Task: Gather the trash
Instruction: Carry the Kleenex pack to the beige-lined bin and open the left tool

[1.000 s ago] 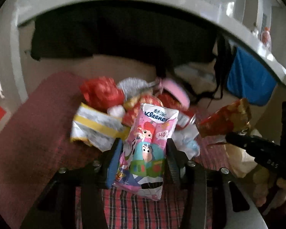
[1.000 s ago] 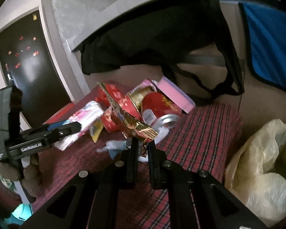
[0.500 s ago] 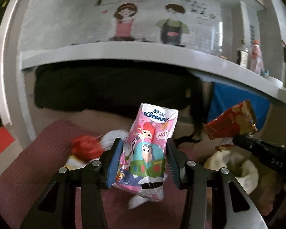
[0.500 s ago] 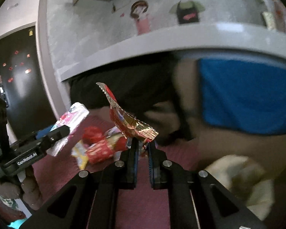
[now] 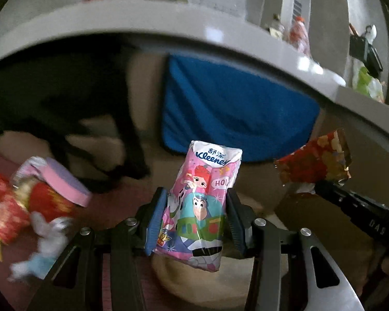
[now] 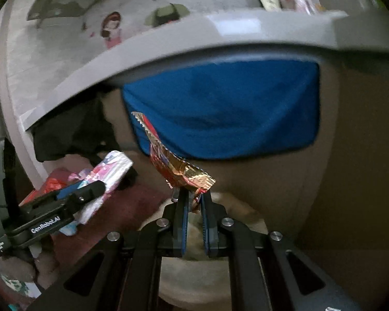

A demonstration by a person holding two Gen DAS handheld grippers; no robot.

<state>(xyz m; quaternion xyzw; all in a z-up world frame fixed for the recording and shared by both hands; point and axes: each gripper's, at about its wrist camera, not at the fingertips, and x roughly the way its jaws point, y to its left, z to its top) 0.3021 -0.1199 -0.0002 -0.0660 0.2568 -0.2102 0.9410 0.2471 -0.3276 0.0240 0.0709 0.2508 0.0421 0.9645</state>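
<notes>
At lower left we see a dark red cloth surface (image 5: 111, 202) carrying blurred wrappers: a red packet (image 5: 5, 215), pink box (image 5: 64, 184), white scraps (image 5: 46, 233).

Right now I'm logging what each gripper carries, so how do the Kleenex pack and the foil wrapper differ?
The Kleenex pack is pink and white with cartoon figures; the foil wrapper is red and gold. The pack looks full and smooth, the wrapper flat and crumpled. The left gripper holds the pack with wide jaws; the right gripper pinches the wrapper's edge, jaws nearly together. Both are lifted clear of the table.
</notes>
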